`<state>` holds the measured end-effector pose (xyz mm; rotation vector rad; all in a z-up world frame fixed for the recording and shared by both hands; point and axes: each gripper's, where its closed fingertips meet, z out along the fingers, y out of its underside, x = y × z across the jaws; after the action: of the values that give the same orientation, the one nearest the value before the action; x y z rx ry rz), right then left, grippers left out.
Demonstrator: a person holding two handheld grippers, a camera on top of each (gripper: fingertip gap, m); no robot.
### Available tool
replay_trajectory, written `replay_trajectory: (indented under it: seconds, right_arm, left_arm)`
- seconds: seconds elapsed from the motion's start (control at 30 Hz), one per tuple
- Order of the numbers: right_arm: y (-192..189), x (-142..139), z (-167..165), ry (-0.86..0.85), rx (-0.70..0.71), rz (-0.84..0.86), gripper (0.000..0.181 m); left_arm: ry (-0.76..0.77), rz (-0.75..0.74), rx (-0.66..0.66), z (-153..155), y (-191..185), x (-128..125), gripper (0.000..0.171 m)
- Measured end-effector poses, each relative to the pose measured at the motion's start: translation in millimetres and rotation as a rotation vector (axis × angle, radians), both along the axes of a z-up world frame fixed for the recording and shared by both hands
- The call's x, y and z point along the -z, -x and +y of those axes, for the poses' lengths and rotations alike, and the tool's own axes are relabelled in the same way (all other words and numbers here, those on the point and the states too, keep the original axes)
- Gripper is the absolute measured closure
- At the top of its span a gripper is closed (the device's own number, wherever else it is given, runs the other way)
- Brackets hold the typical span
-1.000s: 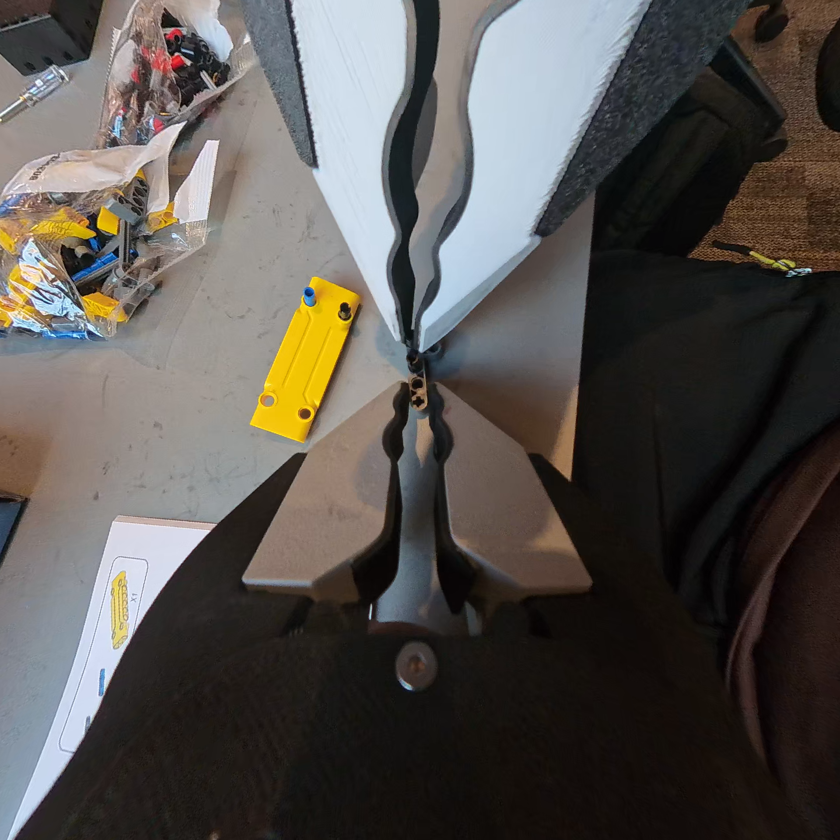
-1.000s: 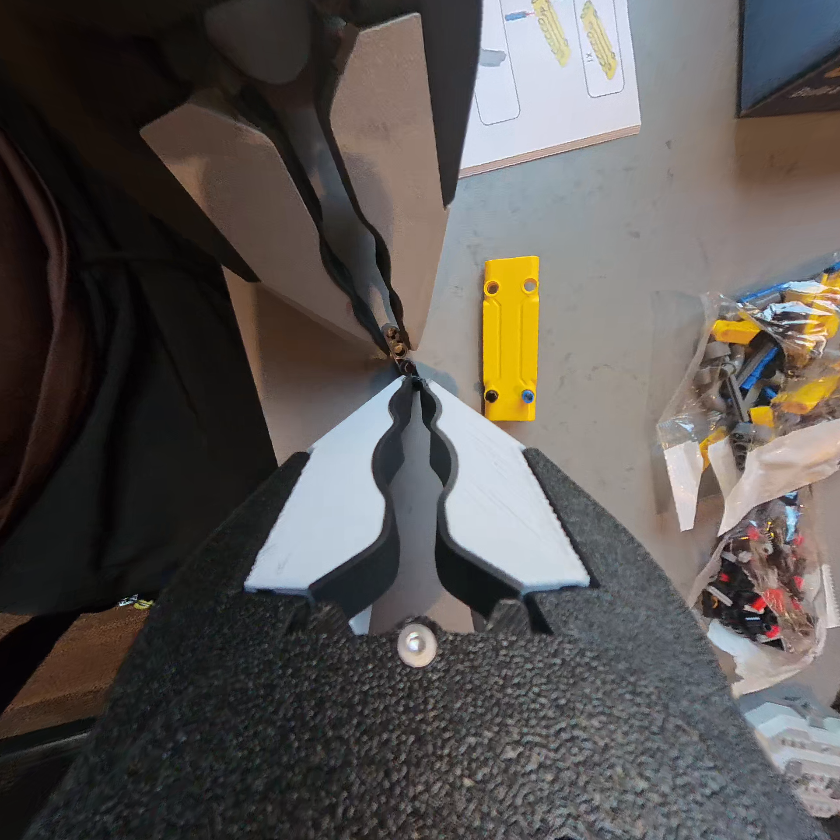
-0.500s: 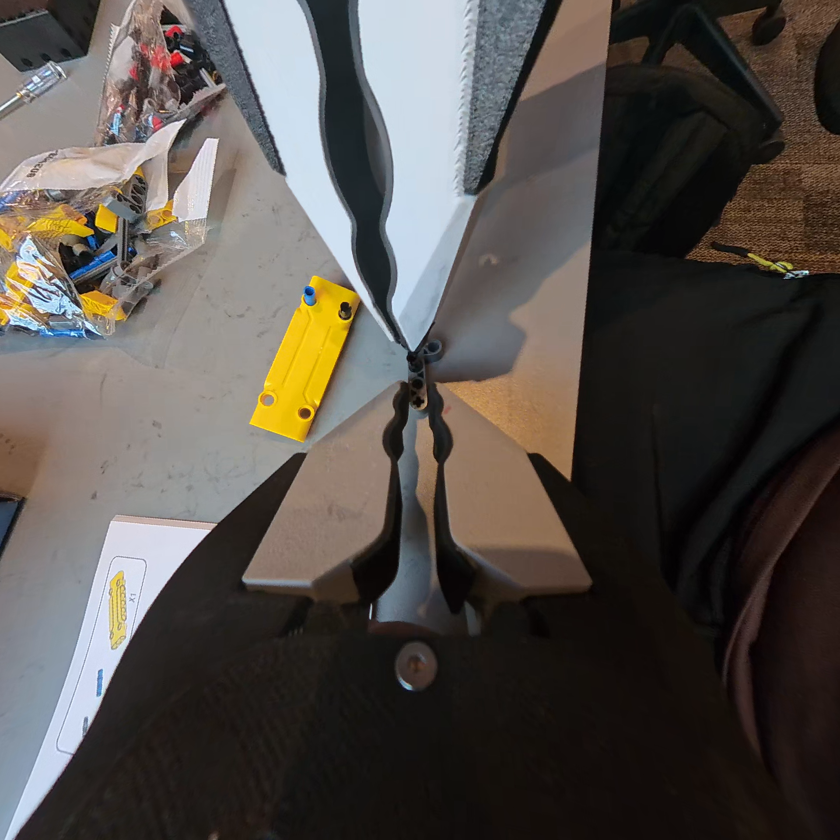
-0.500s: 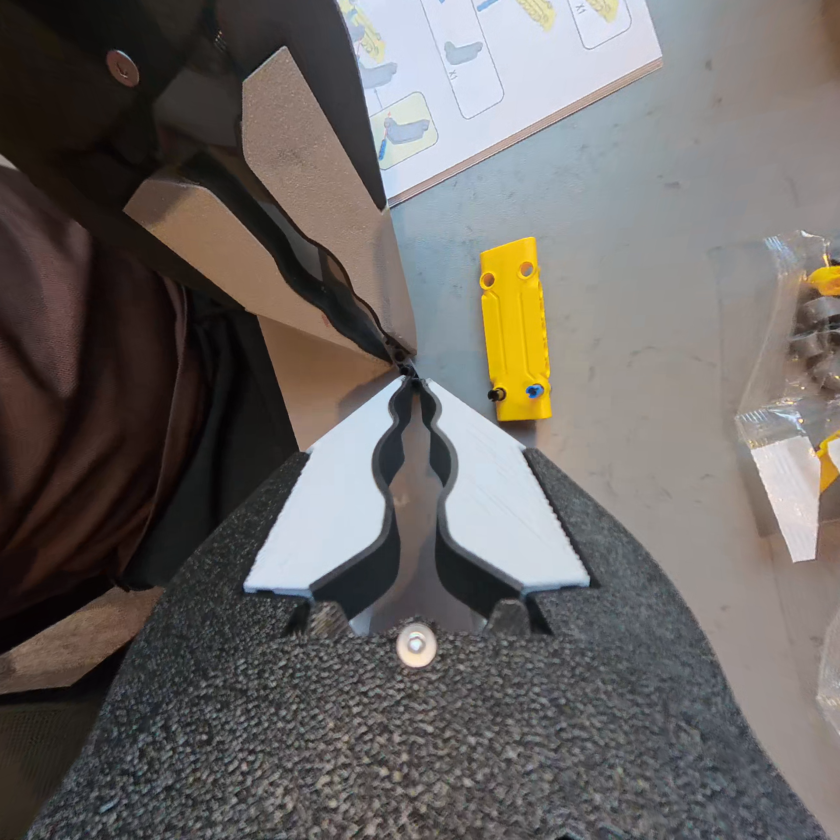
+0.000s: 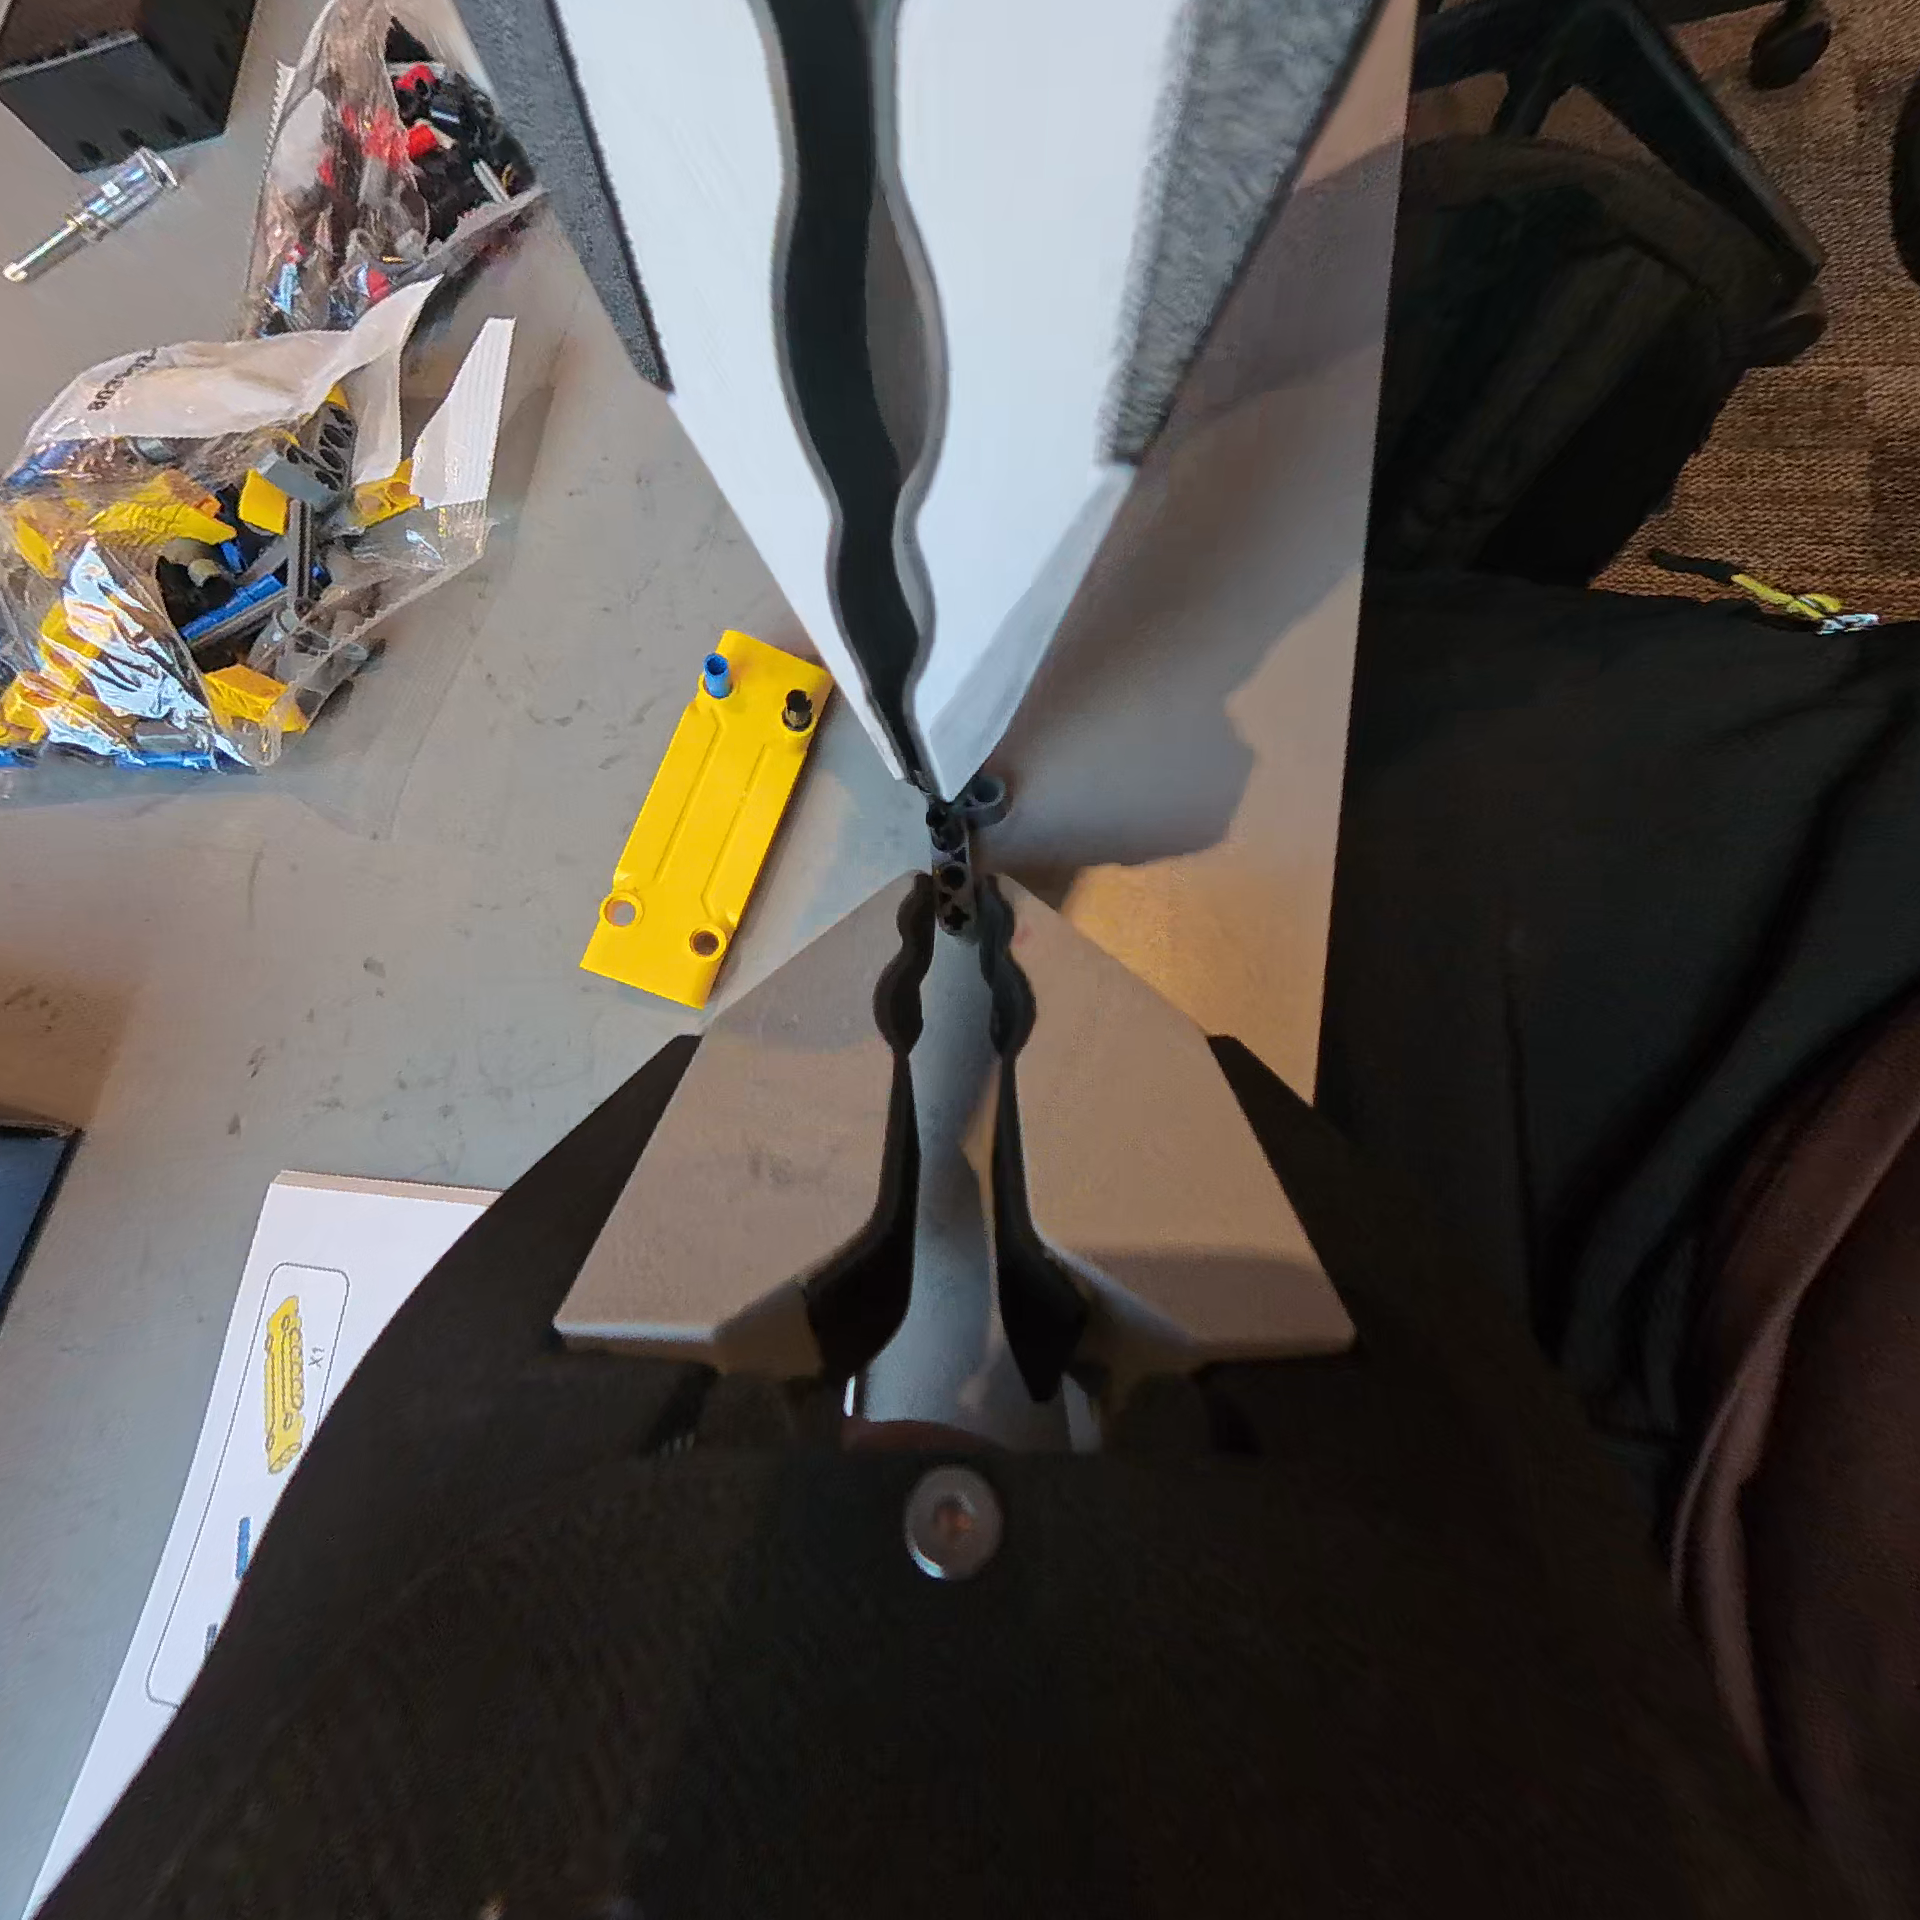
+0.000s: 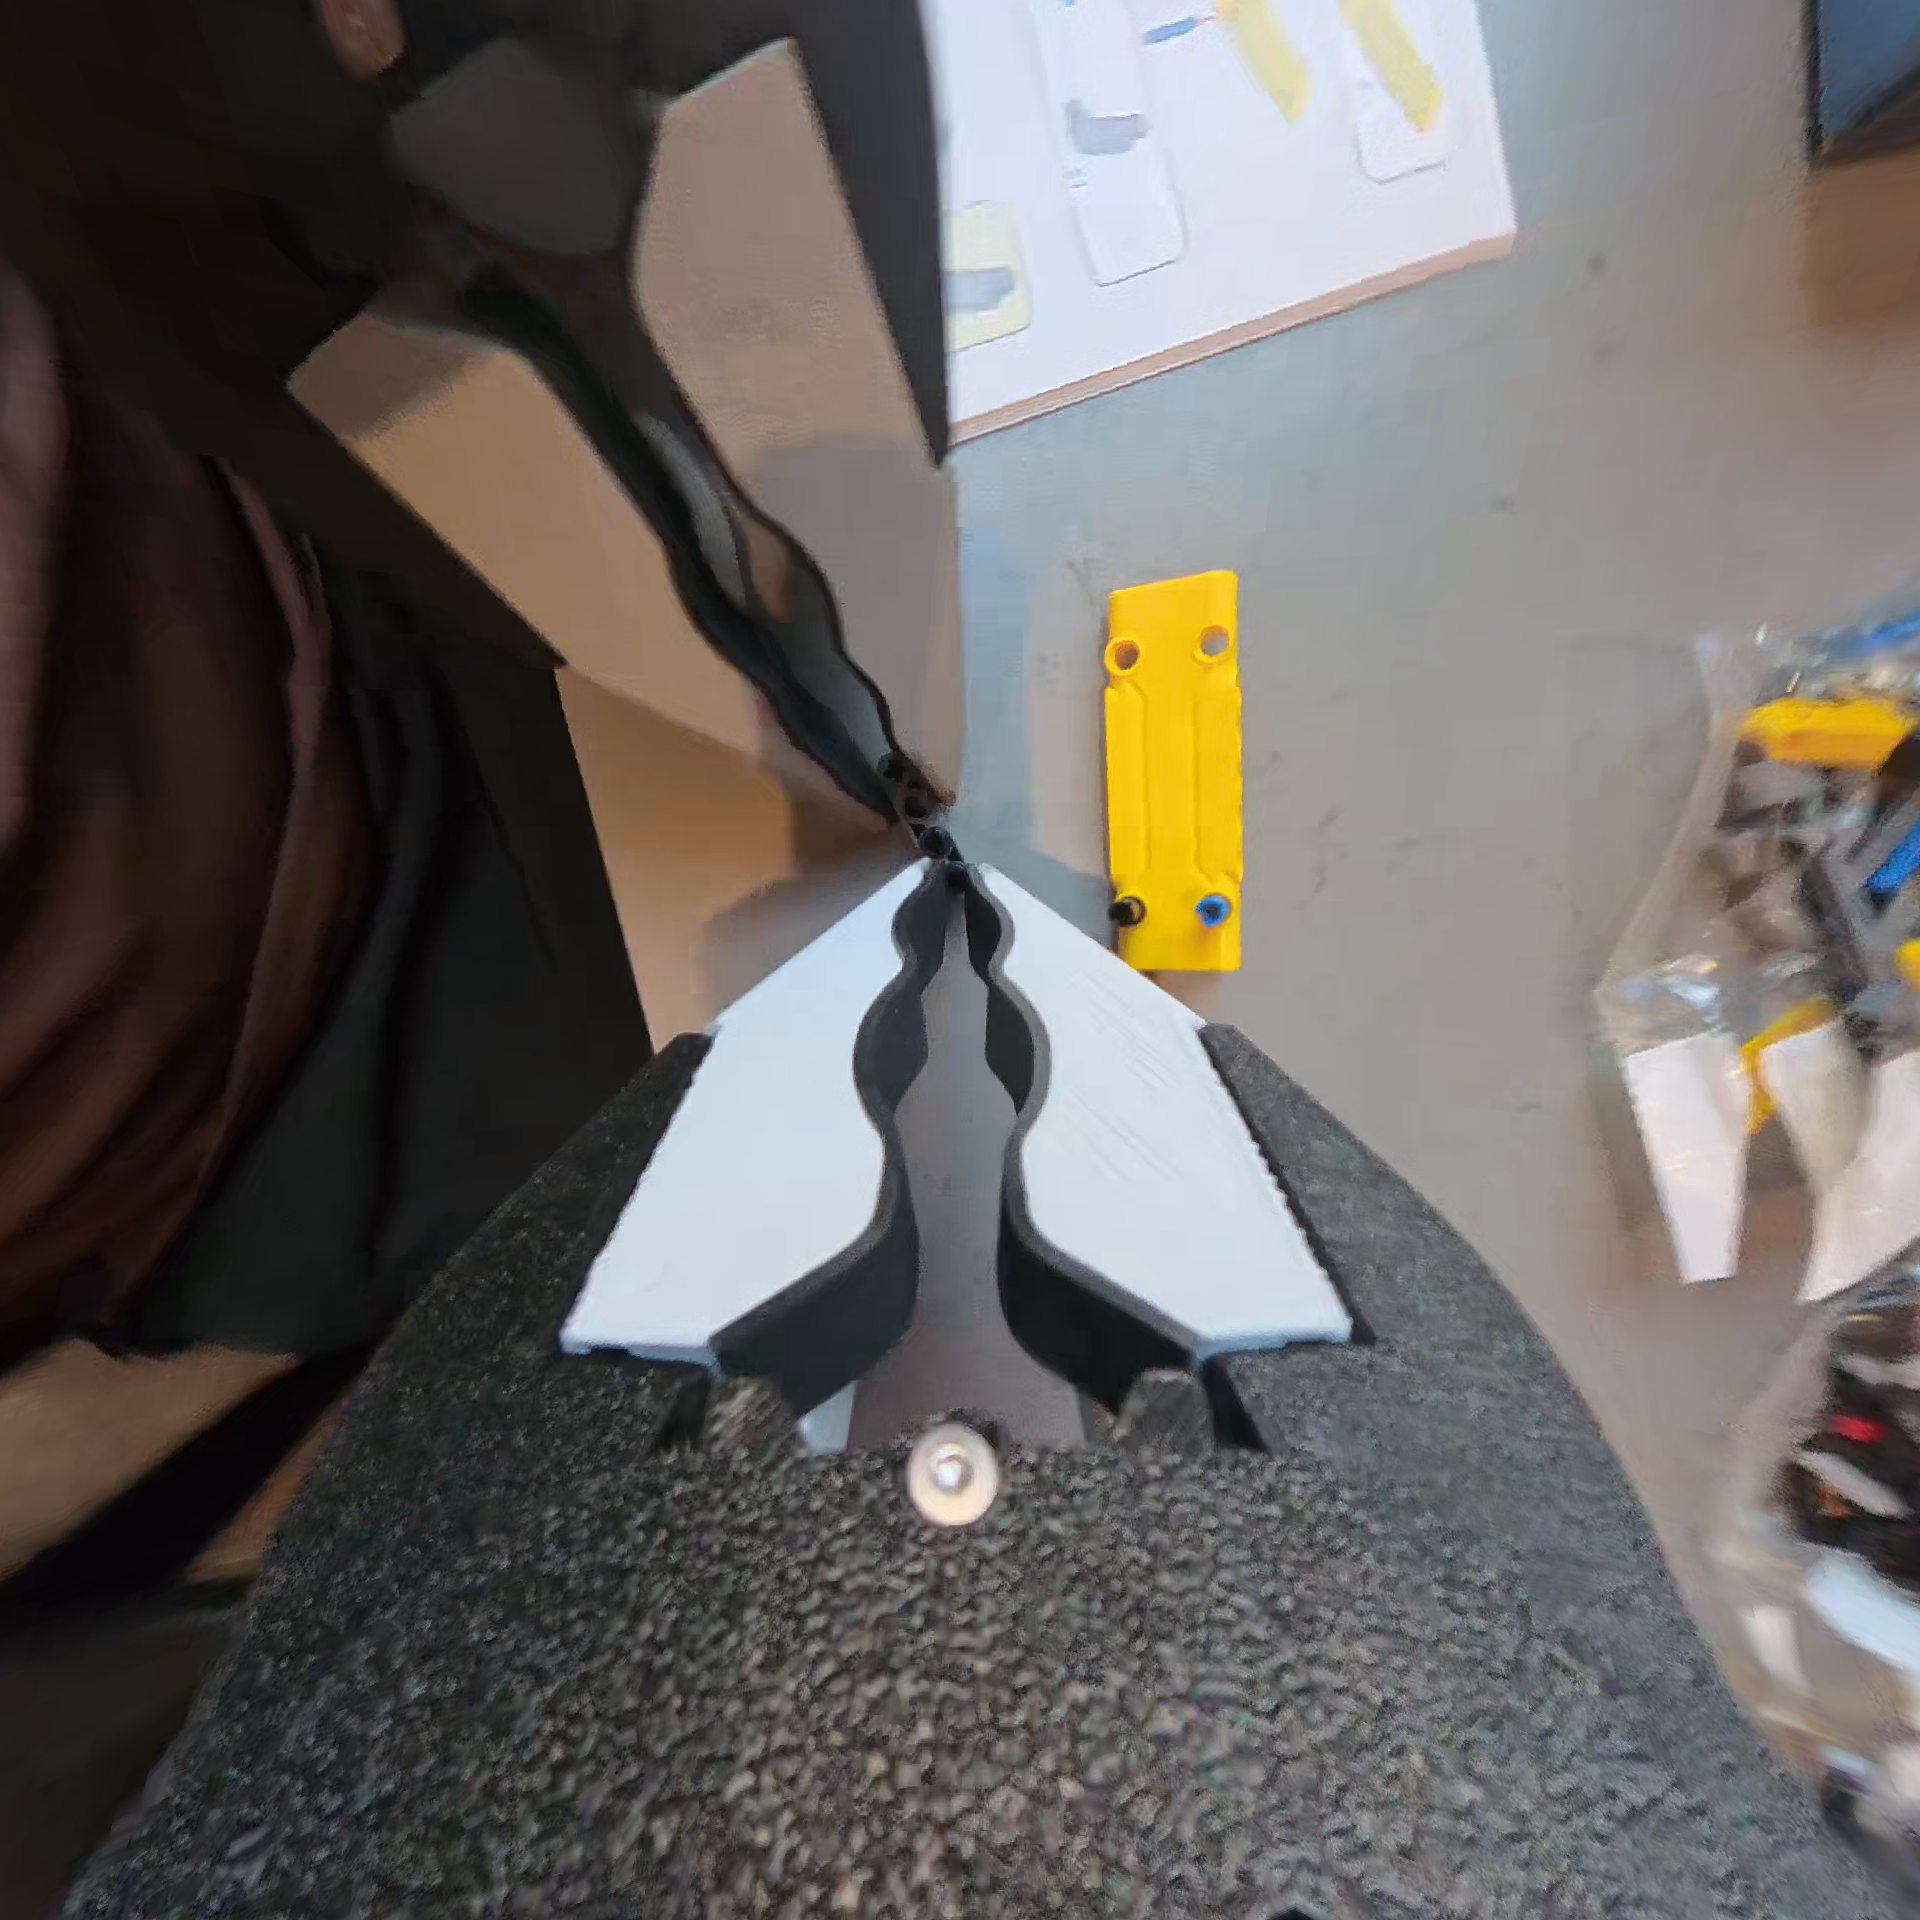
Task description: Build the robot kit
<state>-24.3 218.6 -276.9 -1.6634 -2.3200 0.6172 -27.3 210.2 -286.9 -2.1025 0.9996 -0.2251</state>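
My left gripper [image 5: 956, 906], with grey fingers, is shut on a small dark grey beam [image 5: 957, 896] with holes. My right gripper [image 6: 951, 883], with white fingers, is shut on a small black pin [image 6: 948, 871] and meets the left gripper tip to tip above the table's edge. The pin touches the beam's far end, where a small grey connector [image 5: 987, 798] also shows. The right gripper [image 5: 930, 774] comes in from above in the left wrist view. The left gripper [image 6: 906, 795] comes in from the upper left in the right wrist view. A yellow flat panel [image 5: 709, 831] with a blue pin and a black pin lies beside the tips.
Clear bags of loose yellow, blue, grey and red parts [image 5: 197, 582] lie on the grey table [image 5: 312, 987]. A white instruction sheet [image 5: 249, 1455] lies near me. A person's dark clothing [image 5: 1610, 987] is off the table's edge. A screwdriver [image 5: 94, 213] lies far left. The grippers are tip to tip, or close to it.
The right gripper has rolled back and forth about the joined tips. The right wrist view swung over the table. The left gripper, beam and yellow panel have stayed in place.
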Motion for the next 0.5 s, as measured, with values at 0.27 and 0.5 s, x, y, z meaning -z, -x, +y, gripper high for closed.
replay_trajectory:
  seconds: [0.27, 0.5]
  right_arm:
    - [-3.6, -0.3, 0.4, 0.320, 0.241, 0.006, 0.177]
    - [-4.8, 0.1, 0.4, 0.016, 0.077, -0.075, 0.177]
  left_arm:
    - [0.010, -0.012, 0.007, -0.4, -1.0, 0.1, 0.166]
    - [0.017, -0.018, 0.008, -0.3, -1.2, 0.1, 0.166]
